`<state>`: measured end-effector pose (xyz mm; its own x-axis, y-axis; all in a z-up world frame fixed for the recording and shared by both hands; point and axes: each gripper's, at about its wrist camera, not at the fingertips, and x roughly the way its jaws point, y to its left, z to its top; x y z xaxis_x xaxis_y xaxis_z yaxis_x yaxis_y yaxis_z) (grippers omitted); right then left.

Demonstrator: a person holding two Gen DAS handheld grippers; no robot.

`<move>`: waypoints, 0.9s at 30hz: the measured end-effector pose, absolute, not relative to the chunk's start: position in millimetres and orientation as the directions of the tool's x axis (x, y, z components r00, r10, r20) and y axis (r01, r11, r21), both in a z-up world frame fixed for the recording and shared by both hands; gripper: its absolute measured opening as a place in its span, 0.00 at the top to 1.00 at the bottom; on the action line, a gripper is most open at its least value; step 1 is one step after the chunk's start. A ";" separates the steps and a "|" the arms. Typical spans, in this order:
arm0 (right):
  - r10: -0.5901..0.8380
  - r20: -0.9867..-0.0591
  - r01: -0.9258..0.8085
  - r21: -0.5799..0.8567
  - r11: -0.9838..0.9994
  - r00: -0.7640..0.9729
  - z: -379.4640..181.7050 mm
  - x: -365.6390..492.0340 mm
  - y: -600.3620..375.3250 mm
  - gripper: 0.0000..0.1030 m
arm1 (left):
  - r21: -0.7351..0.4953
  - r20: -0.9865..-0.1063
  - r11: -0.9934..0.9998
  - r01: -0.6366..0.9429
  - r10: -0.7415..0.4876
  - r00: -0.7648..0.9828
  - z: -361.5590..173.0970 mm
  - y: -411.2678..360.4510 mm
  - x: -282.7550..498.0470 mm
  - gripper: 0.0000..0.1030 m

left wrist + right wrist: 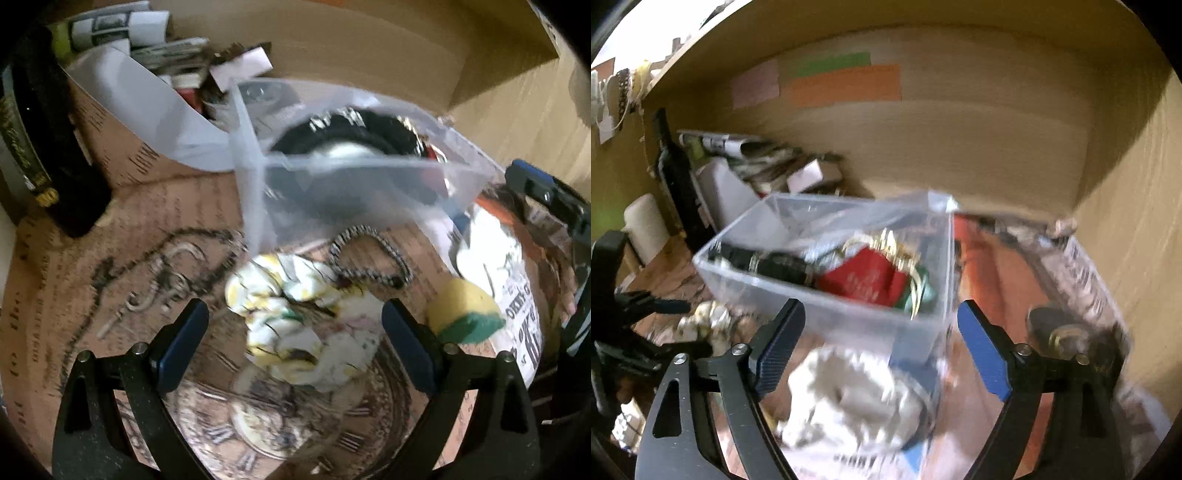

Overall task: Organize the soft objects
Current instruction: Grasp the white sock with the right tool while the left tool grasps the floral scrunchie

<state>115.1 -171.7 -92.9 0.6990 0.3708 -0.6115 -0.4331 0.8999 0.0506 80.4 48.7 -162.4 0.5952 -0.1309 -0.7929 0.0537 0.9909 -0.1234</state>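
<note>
A crumpled white and yellow cloth [303, 321] lies on the patterned table between the fingers of my left gripper [293, 343], which is open and empty. A yellow and green sponge [465, 314] lies to its right. A braided cord [373, 254] lies just beyond the cloth. A clear plastic box [351, 177] stands behind, holding dark and red soft items [864, 277]. My right gripper [881, 350] is open and empty in front of the box [820, 306], above a white lumpy object [857, 395]. The right gripper [546, 199] shows at the right edge.
A dark bottle [55, 147] stands at the left beside a cardboard box of papers [140, 92]. A printed chain pattern or chain [147, 273] lies at the left. Wooden shelf walls [960, 147] close the back and right. A printed white container [517, 302] sits at the right.
</note>
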 end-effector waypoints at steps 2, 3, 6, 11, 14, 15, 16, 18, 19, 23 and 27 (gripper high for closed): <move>0.385 -0.638 -0.440 0.080 0.894 0.666 -103.4 111.3 -173.1 0.19 | -0.125 -0.802 0.991 0.056 -0.134 0.582 -167.5 44.3 79.9 0.07; 0.388 -0.651 -0.440 0.091 0.893 0.652 -108.9 110.2 -173.6 0.19 | -0.115 -0.802 0.992 0.053 -0.124 0.584 -168.7 42.5 80.2 0.07; 0.390 -0.699 -0.437 0.123 0.891 0.600 -126.1 109.4 -173.0 0.20 | -0.083 -0.804 0.995 0.056 -0.100 0.586 -170.0 36.2 78.4 0.07; 0.404 -0.741 -0.445 0.159 0.881 0.536 -145.9 108.7 -172.2 0.20 | -0.060 -0.795 0.997 0.047 -0.077 0.602 -171.9 28.4 73.9 0.09; 0.419 -0.748 -0.451 0.180 0.874 0.515 -152.5 108.9 -173.1 0.32 | -0.049 -0.791 0.997 0.053 -0.071 0.608 -171.0 20.7 72.2 0.26; 0.425 -0.749 -0.457 0.184 0.870 0.508 -153.8 107.9 -172.9 0.39 | -0.052 -0.789 0.997 0.056 -0.075 0.609 -170.4 19.9 70.9 0.33; 0.422 -0.746 -0.459 0.176 0.871 0.515 -153.5 106.0 -171.5 0.43 | -0.056 -0.787 0.997 0.061 -0.081 0.611 -169.2 22.1 69.1 0.41; 0.423 -0.740 -0.476 0.159 0.865 0.522 -151.4 100.8 -169.0 0.54 | -0.054 -0.784 0.996 0.065 -0.083 0.615 -169.5 24.3 72.6 0.54; 0.424 -0.738 -0.480 0.154 0.863 0.525 -150.9 99.1 -168.5 0.58 | -0.052 -0.783 0.996 0.067 -0.082 0.617 -168.6 24.0 71.2 0.57; 0.428 -0.714 -0.488 0.138 0.862 0.554 -143.0 91.7 -169.8 0.68 | -0.056 -0.770 0.997 0.056 -0.079 0.633 -163.3 28.6 65.1 0.66; 0.437 -0.677 -0.484 0.135 0.864 0.592 -129.2 85.5 -175.9 0.70 | -0.050 -0.737 0.998 0.038 -0.062 0.673 -148.3 36.6 49.8 0.68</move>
<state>85.5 -175.9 -129.2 0.5923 0.4374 -0.6766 -0.4844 0.8644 0.1348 49.8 36.6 -148.3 0.6733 -0.0623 -0.7367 0.0376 0.9980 -0.0501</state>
